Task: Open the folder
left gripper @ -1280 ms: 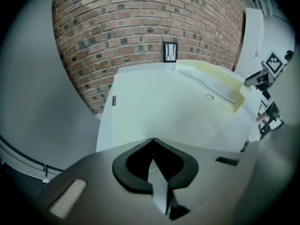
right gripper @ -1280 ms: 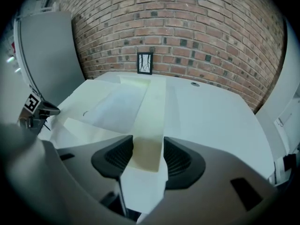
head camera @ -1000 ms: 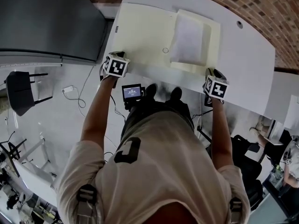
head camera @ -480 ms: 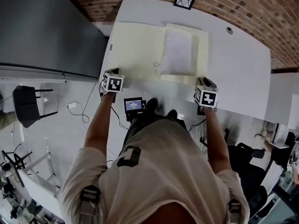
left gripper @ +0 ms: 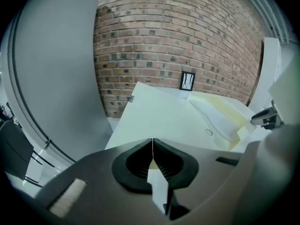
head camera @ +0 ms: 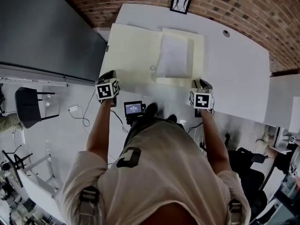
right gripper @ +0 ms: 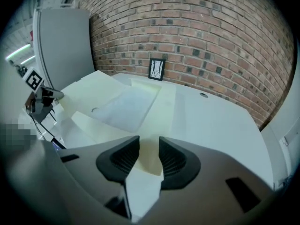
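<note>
Looking down at the white table, you have the cream folder spread open flat right in front of you, its fold running away from you toward the brick wall. Its left cover reaches out to the table's left edge, and its right half carries a pocket with a stack of sheets. Your left gripper sits at the near left corner of that cover with its jaws closed tight, tips meeting; whether the thin card edge is nipped between them you cannot tell. Your right gripper is at the near right corner of the pocket half. Its jaws stand part-way apart after just narrowing a little, with the folder's near edge showing in the gap and neither pad pressing on it. So the folder lies straight ahead of both hands, one at each near corner with the fold between them, and neither is clearly nearer. The opening looks done, since the cover lies flat; what remains is likely to draw both grippers back toward you without dragging a corner
</note>
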### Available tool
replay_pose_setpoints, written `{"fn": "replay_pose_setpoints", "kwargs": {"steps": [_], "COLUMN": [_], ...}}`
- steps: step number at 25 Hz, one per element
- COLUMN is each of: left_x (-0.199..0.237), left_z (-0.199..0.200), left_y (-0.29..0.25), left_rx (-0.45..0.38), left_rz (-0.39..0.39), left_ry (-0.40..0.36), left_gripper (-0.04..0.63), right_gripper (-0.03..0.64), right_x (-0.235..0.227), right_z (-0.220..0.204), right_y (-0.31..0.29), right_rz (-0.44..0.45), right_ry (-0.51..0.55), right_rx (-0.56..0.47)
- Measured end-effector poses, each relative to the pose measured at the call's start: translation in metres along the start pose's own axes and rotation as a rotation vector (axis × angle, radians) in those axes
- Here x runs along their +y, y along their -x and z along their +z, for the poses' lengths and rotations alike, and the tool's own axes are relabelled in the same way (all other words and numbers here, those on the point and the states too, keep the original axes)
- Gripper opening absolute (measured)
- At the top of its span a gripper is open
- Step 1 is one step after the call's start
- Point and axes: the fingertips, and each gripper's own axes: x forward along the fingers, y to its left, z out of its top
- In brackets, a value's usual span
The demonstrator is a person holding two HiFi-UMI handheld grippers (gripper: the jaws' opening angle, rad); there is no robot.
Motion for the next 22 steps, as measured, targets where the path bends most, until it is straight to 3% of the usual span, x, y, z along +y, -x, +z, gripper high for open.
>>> {"fn": "replay_pose_setpoints", "kwargs": {"steps": [4, 10, 12, 15, 22], "left_x": [-0.012, -0.026, -0.033, -0.046, -0.075], "left_z": [0.014, 0.034, 0.038, 0.036, 0.039], "left_y": [0.016, 0.03, 0.034, 0.041, 0.056], "left_rx": [-0.055, -0.111, -0.128, -0.13, -0.146], "left_rz": [-0.021, -0.066, -0.088, -0.13, -0.228], "left_ry": [0.025, 0.023, 0.019, 0.006, -0.023], "left_gripper": [0.006, 0.006, 0.006, 0.006, 0.005], "right_gripper": [0.104, 0.104, 0.096, 0.024, 0.011], "right_x": [-0.002, 0.006, 0.019, 0.046, 0.1], "right_z": [0.012, 0.04, 0.046, 0.049, 0.06], "right_y": [0.012, 0.041, 0.05, 0.062, 0.084], "right_rz": [-0.046, 0.011, 0.068, 0.201, 0.462], "right_ry": [0.06, -0.021, -0.034, -0.054, -0.16], "right_rx": [-0.038, -0.158, -0.176, -0.175, -0.188]}}
